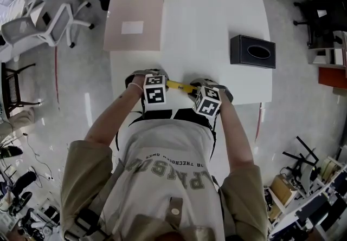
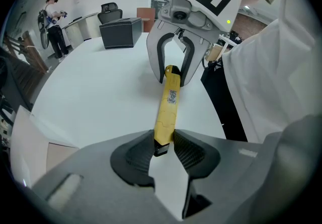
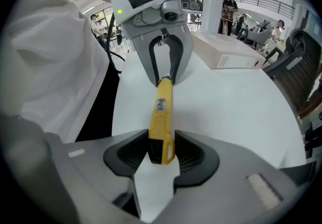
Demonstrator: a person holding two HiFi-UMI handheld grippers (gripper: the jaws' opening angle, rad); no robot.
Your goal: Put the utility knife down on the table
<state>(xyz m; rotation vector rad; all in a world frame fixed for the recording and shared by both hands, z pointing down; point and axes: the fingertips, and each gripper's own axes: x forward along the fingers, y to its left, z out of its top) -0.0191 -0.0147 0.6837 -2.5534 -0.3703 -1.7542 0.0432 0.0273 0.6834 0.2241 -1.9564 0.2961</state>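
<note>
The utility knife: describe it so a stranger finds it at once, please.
At the near edge of the white table, the left gripper and right gripper face each other. The utility knife is the slim bar held between them, the only yellow thing there.

The shirt (image 1: 168, 167) is showing large block letters, upside down and creased, not safely readable; a small line beside them is ending in "ONES". The knife (image 3: 161, 130) is carrying a small sticker (image 3: 161, 104) just ahead of the right fingers (image 3: 193, 155), its print too fine to read.
</note>
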